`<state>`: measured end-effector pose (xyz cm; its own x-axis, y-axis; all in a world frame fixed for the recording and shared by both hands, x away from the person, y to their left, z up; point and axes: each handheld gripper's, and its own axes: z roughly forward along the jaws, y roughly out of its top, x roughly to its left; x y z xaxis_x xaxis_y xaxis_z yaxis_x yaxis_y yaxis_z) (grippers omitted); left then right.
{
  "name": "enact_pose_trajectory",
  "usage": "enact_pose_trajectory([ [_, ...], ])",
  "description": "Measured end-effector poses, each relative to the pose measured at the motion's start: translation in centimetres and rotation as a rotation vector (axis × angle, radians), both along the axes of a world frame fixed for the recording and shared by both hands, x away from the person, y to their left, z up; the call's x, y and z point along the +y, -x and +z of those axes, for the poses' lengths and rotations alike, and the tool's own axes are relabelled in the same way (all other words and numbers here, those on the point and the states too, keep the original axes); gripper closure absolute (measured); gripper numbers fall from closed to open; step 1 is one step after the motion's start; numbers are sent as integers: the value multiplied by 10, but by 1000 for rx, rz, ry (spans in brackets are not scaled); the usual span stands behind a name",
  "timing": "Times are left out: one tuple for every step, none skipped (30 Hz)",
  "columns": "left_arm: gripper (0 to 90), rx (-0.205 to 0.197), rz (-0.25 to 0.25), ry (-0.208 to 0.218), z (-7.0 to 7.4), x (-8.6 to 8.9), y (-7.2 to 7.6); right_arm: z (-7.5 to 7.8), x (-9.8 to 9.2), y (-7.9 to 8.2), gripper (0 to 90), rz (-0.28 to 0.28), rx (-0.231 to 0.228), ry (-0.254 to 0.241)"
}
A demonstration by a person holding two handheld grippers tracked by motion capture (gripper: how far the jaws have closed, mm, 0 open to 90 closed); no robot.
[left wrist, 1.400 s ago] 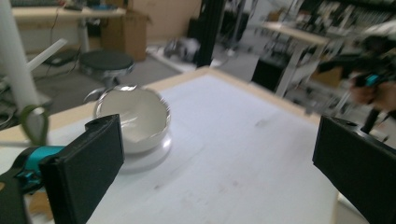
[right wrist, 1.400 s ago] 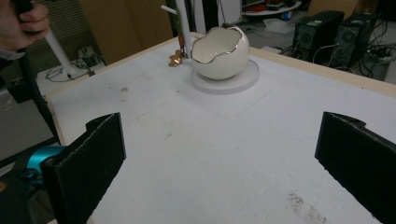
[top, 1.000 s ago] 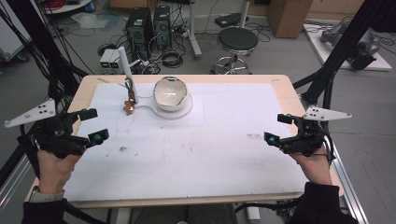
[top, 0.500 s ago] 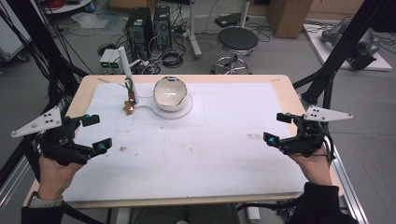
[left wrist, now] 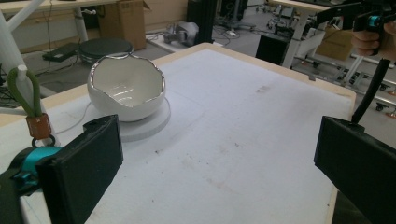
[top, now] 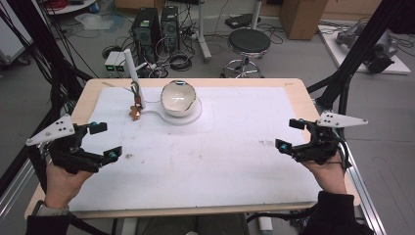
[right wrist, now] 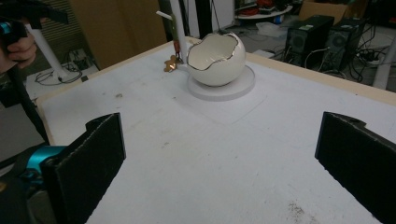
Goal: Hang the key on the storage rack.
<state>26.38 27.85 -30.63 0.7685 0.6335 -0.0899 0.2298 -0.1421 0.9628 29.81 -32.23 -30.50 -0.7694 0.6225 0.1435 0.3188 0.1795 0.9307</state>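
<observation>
Flanking hands [top: 62, 183], grippers [top: 105, 142] agape

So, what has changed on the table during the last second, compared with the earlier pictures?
Only the left gripper moved: it slid a little toward the person's edge of the table and turned slightly, jaws open and empty throughout. The right gripper stayed in place, also open and empty. The egg-shaped bowl on its white round base and the small keychain beside it did not move. Nothing was grasped or released.
</observation>
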Motion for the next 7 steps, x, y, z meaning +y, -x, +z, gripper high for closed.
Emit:
enact_pose_trajectory([
  [17, -2, 0, -3, 0, 0, 0, -1, 0, 0, 8, 0, 4, 0],
  [17, -1, 5, -3, 0, 0, 1, -1, 0, 0, 8, 0, 4, 0],
  [17, -5, 12, -7, 1, 0, 1, -1, 0, 0, 8, -3, 7, 0],
  [17, -9, 18, -16, 1, 0, 1, -1, 0, 0, 8, -2, 7, 0],
  [17, -9, 21, -16, 0, 0, 1, -1, 0, 1, 8, 0, 9, -1],
  [17, -5, 23, -12, 0, 0, 1, -1, 0, 1, 8, 2, 6, 0],
  [17, -4, 25, -11, 0, 0, 0, -1, 0, 1, 8, 4, 9, -1],
])
